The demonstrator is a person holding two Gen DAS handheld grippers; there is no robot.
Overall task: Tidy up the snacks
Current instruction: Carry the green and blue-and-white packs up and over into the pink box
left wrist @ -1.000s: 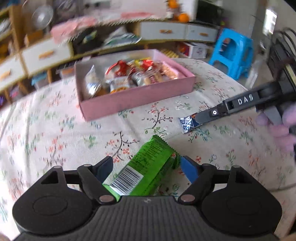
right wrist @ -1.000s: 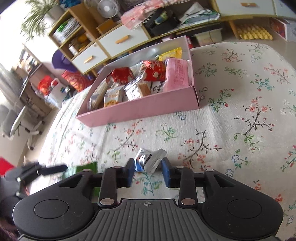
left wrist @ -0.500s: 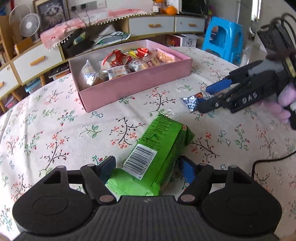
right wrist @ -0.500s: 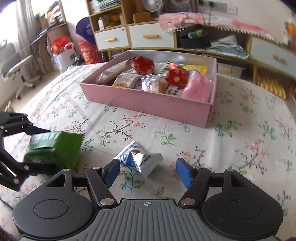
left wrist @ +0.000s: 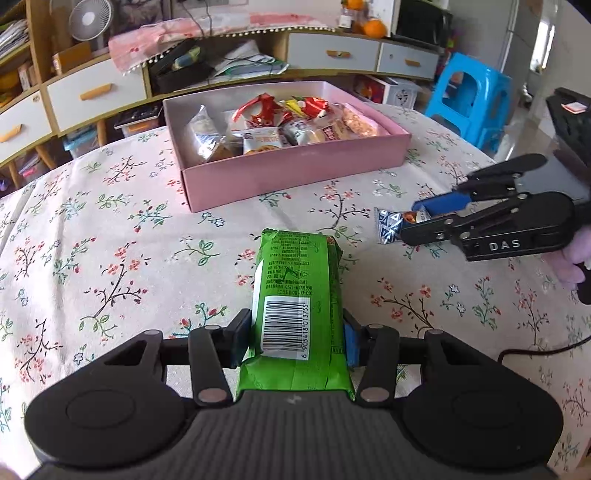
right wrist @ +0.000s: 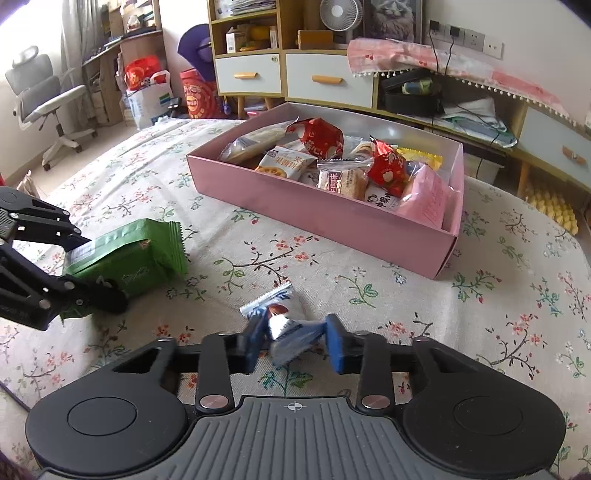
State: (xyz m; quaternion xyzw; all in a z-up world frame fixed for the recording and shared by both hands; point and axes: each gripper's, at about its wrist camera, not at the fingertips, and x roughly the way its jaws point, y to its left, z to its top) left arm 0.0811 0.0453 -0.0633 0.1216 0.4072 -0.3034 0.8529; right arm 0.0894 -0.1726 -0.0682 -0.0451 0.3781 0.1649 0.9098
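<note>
Floral tablecloth (left wrist: pixel 110 229); pink box (left wrist: pixel 295 173) ahead, mostly filled. Left gripper (left wrist: pixel 295 339) just closed, pinching green packet (left wrist: pixel 299 288); right gripper (right wrist: pixel 295 343) pinching small blue wrapper (right wrist: pixel 280 325). Both unboxed.

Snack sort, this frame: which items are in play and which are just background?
In play:
- green snack pack, clamped in the left gripper
- small blue-and-white snack packet, pinched by the right gripper
- pink box, already holding wrapped snacks

Background:
- floral tablecloth
- blue stool
- desk fan
- office chair
</note>
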